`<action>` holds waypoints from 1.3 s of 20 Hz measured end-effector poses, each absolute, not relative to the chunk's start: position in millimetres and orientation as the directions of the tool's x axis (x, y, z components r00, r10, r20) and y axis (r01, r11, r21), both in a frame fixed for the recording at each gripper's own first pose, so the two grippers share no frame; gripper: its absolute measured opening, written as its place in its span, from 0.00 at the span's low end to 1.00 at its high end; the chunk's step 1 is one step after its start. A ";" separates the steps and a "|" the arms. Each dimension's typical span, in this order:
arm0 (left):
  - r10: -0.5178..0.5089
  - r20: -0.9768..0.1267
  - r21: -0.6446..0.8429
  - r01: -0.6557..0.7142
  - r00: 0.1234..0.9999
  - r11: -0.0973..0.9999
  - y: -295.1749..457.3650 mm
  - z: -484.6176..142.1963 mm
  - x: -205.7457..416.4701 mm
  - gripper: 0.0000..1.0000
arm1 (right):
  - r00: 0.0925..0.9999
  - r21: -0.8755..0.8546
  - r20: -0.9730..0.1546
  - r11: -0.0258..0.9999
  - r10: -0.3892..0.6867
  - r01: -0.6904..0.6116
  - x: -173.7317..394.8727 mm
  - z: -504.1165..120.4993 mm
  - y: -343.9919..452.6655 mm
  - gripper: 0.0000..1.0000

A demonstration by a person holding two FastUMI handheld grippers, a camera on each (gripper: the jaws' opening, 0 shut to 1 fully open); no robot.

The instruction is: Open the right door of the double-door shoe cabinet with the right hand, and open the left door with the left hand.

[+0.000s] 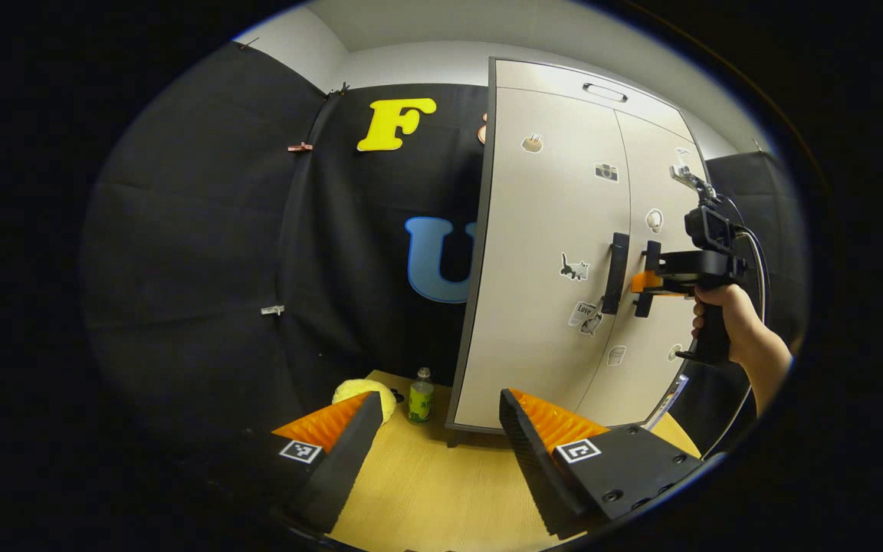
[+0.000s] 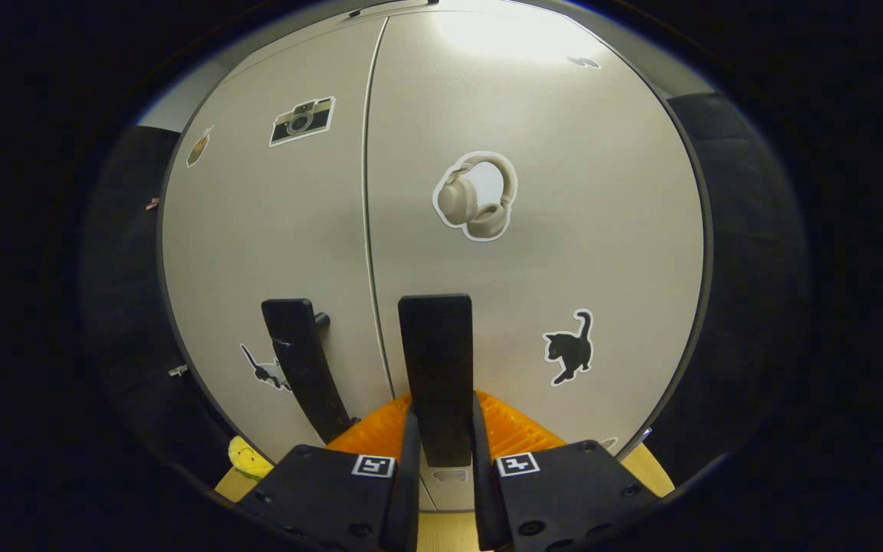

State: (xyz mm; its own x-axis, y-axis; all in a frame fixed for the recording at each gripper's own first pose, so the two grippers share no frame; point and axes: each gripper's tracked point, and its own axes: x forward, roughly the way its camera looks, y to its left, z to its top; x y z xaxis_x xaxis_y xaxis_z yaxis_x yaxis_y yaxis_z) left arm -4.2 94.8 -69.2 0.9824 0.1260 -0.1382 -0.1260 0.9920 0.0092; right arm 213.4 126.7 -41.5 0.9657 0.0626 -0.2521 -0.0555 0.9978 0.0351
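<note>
In the left gripper view, the left hand-held gripper (image 1: 438, 429) hangs released over the wooden desk (image 1: 426, 491), its fingers spread wide and holding nothing. The shoe cabinet (image 1: 556, 253) stands at the back of the desk, both doors flush and closed. The left door handle (image 1: 616, 273) shows as a dark upright bar; the right door handle (image 1: 647, 280) is partly covered by the right hand-held gripper (image 1: 645, 282), held by a hand (image 1: 725, 314) whose arm is cut off at the edge. Left of the cabinet sit a small green-labelled bottle (image 1: 421, 395) and a yellow plush object (image 1: 369, 395) (half hidden behind one finger, shape unclear).

In the right gripper view, the right hand-held gripper (image 2: 441, 437) is clenched on the right door handle (image 2: 437, 376), both fingers pressing its sides; the handle's lower end is hidden between them. The left door handle (image 2: 305, 368) stands just beside, untouched. The cabinet's base is hidden, its top cut off.
</note>
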 end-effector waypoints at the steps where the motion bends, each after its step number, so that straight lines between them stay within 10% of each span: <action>1: 0.121 -0.138 0.020 -0.119 0.983 0.993 95.6 -68.9 -6.4 0.95 | 0.967 0.024 -0.245 0.998 0.066 -0.062 212.4 -42.7 127.7 0.22; 16: -0.055 -0.142 0.079 0.067 0.988 0.995 39.9 -59.7 -17.4 0.95 | 0.967 0.075 -0.231 0.993 0.104 -0.089 167.1 -27.7 105.8 0.12; 26: 0.000 -0.135 0.060 0.008 0.991 0.998 -38.4 -63.6 -45.4 0.95 | 0.959 0.054 -0.214 0.983 0.183 -0.176 134.6 -16.8 60.7 0.12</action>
State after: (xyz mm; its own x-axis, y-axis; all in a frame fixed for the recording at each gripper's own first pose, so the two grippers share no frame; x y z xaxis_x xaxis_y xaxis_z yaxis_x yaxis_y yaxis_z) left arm -45.4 -38.4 -63.6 0.9908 0.0000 -0.1353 0.0082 0.9982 0.0599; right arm 134.6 60.7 -16.8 0.9594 0.1832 -0.2143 -0.1757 0.9830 0.0540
